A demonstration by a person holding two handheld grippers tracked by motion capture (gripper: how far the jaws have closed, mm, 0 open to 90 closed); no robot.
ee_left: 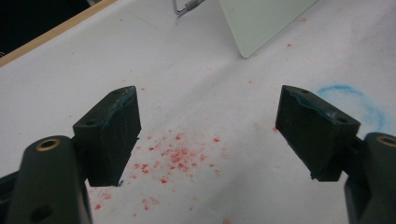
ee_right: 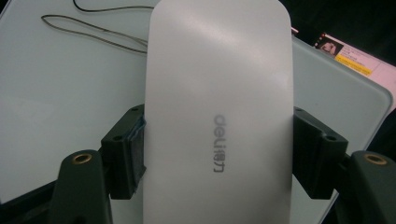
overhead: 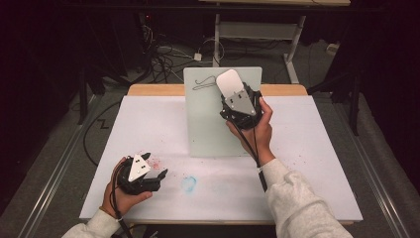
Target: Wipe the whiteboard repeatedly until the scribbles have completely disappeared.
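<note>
Over the pale mat (overhead: 208,124) at the far middle of the tabletop (overhead: 148,129), my right gripper (overhead: 236,101) has its jaws clamped on a white mouse (overhead: 230,82), one pad pressed to each long side. From the right gripper view the mouse (ee_right: 219,107) runs up the middle, grey lettering readable along its back, but its near end is cut off at the bottom edge and I can't see its underside. The mouse hides much of the mat (ee_right: 70,84) behind it; whether it touches the mat or hangs just above, I cannot tell. A thin wire loop (ee_right: 93,32) lies on the mat beyond the mouse, partly covered by it; from above the loop (overhead: 204,83) is faint and hard to trace.

Down at the near left, my left gripper (overhead: 157,174) sits low over the tabletop, jaws wide apart with nothing between them. Through the left gripper view I get red specks (ee_left: 173,156) on the white surface between the jaws, and a blue ring-shaped smear (ee_left: 350,100) off to one side, half hidden behind a jaw. The mat's corner (ee_left: 261,23) shows beyond, cut off at the top.
</note>
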